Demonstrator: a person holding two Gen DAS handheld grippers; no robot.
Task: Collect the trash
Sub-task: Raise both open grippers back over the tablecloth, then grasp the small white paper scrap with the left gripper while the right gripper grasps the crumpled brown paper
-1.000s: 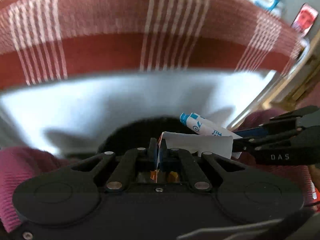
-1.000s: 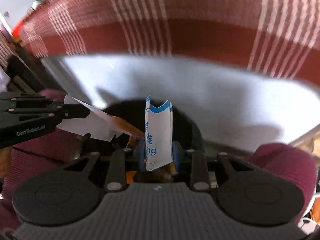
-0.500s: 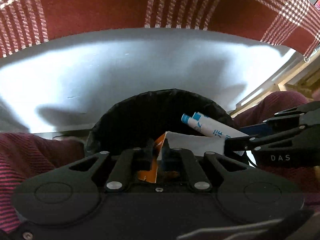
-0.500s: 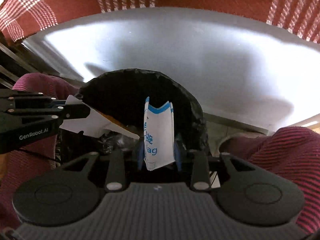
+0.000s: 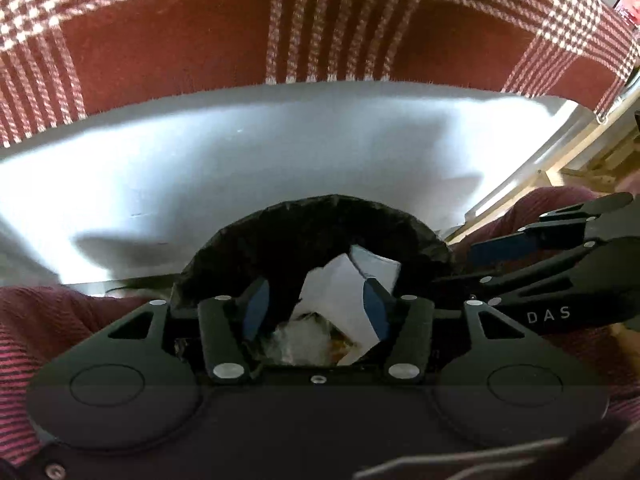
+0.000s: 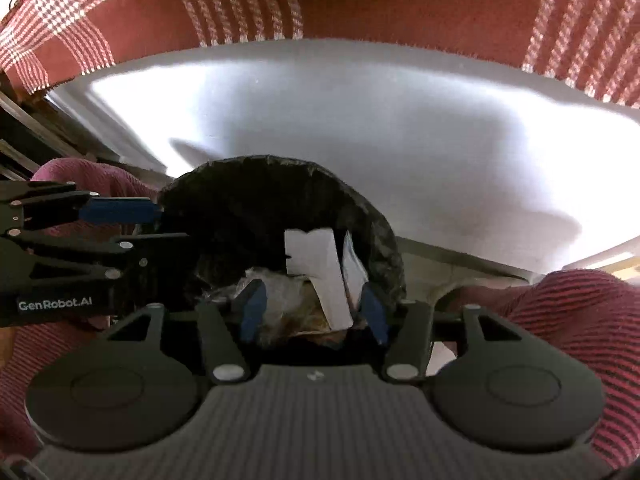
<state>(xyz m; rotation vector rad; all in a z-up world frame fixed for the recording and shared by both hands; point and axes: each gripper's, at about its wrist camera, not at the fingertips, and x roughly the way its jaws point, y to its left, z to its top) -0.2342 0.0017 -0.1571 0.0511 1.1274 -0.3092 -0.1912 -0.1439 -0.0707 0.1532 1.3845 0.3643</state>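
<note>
Both grippers hang over the mouth of a black-lined bin (image 5: 320, 210) (image 6: 276, 168). My left gripper (image 5: 315, 309) has its jaws opening. A white scrap of paper (image 5: 340, 292) lies loose between them, sliding into the bin, and neither pad presses on it. My right gripper (image 6: 312, 308) is opening too. Below it a white packet (image 6: 316, 268) drops free, leaning toward the right finger. Crumpled plastic and wrappers (image 6: 280, 292) fill the bin's bottom. In each wrist view the other gripper (image 5: 472, 264) (image 6: 160, 224) reaches in from the side.
A white tabletop edge (image 5: 280, 148) (image 6: 360, 120) runs just beyond the bin, with a red plaid cloth (image 5: 180, 40) over it. A person's legs in red striped fabric (image 5: 60, 340) (image 6: 568, 312) flank the bin. Wooden framing (image 5: 580, 152) stands at the right.
Both grippers went from shut on trash to open, sinking closer to the bin. The orange-and-white wrapper left the left jaws and the blue-and-white packet left the right jaws.
</note>
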